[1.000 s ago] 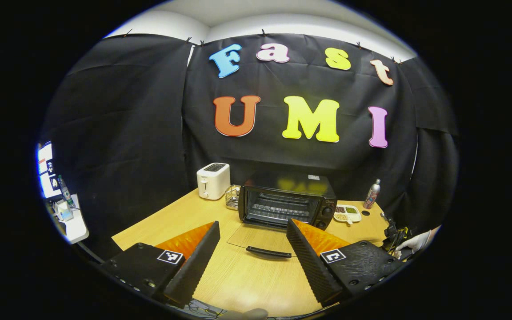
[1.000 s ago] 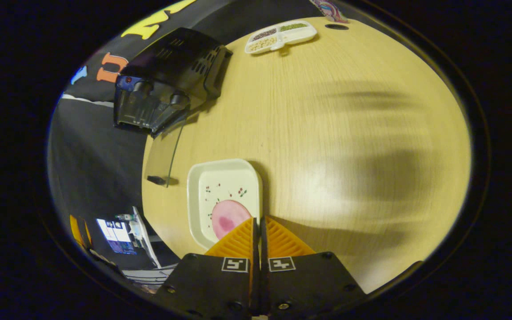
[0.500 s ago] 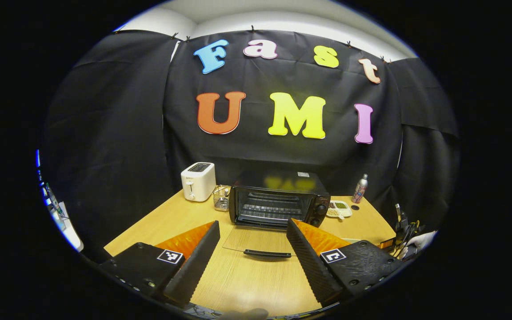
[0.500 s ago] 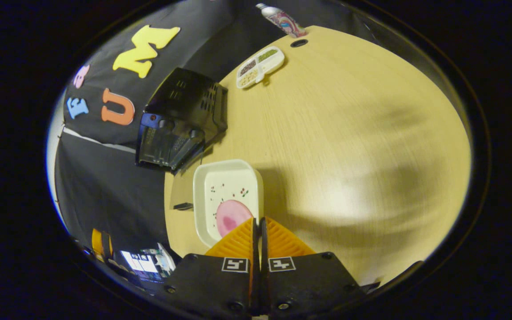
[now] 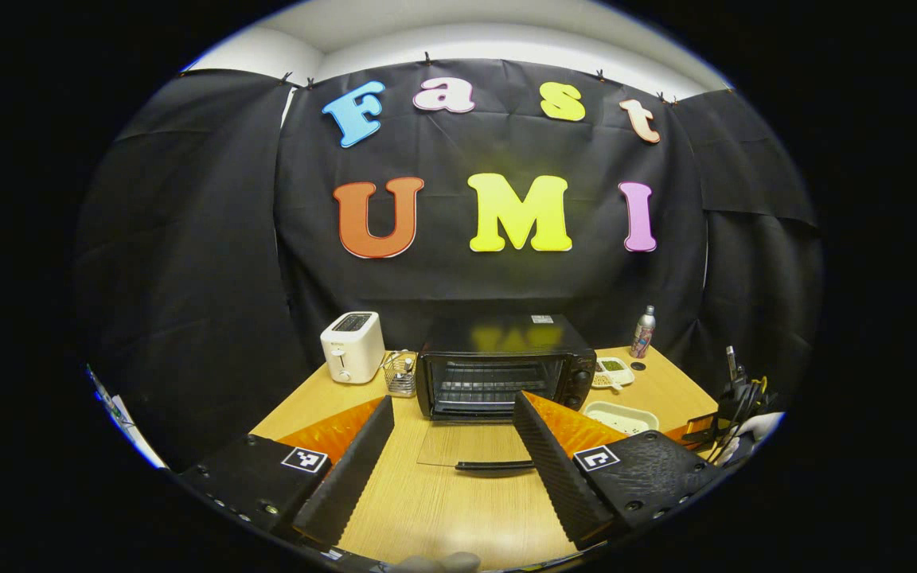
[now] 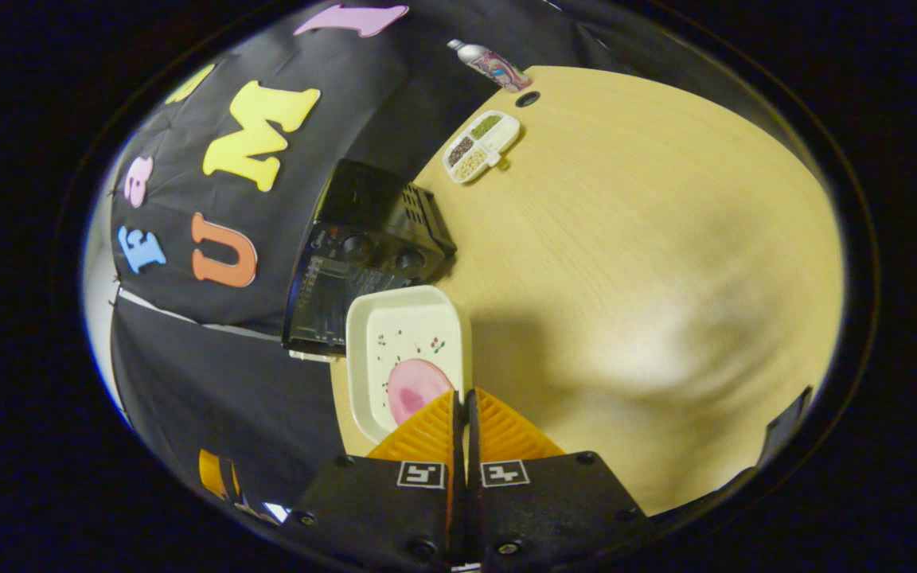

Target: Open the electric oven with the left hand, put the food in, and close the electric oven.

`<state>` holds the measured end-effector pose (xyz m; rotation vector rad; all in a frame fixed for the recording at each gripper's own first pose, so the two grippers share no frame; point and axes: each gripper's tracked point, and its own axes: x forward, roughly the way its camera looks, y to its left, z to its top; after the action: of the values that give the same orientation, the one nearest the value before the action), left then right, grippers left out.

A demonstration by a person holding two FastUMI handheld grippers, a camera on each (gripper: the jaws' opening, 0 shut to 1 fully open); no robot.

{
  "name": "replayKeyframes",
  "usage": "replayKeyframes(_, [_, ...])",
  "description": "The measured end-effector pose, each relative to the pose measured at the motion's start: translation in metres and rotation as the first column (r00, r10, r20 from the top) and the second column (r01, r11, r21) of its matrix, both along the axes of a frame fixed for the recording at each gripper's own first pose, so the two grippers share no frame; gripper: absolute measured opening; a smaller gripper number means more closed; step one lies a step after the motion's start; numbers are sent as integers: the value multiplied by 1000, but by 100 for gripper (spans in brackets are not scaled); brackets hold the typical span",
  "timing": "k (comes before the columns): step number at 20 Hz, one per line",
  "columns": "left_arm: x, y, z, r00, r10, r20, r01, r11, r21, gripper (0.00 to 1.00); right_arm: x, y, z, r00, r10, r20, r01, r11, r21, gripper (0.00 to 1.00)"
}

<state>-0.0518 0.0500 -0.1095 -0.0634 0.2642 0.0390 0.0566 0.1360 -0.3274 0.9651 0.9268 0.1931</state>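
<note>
**Tray carried toward the open oven**

Right gripper point(image 6: 462, 395): jaws closed on the right rim of the white tray point(image 6: 395, 318), at 6 o'clock in the right gripper view. Over the last second the tray has travelled from beside the door handle to directly in front of the oven point(image 6: 363, 255) — judged as the insertion step under way.

Left gripper point(image 5: 452, 422): jaws wide apart, holding nothing, hanging above the surface point(image 5: 442, 509).

Tray contents: one round pink food item point(image 6: 415, 388), at the near end.

Oven door point(image 5: 470, 443): folded flat on the surface, handle point(image 5: 494, 465) nearest. The cavity holds a bare wire rack point(image 5: 490, 382).

At 1 o'clock in the left gripper view, a divided dish point(image 5: 610, 372) holds grains or seeds — type unclear. Beyond it stands a bottle point(image 5: 643, 332).
</note>
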Motion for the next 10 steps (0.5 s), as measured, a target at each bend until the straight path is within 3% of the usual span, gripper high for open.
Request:
replayKeyframes(7, [-9,33,3,1000,15,-24,-13,998,60,97,33,94,-17,976,-207,-69,211,975,65,4])
replayKeyframes(10, [-10,42,5,999,29,-26,-27,996,81,97,49,134,-17,973,-219,-75,228,965,133,4])
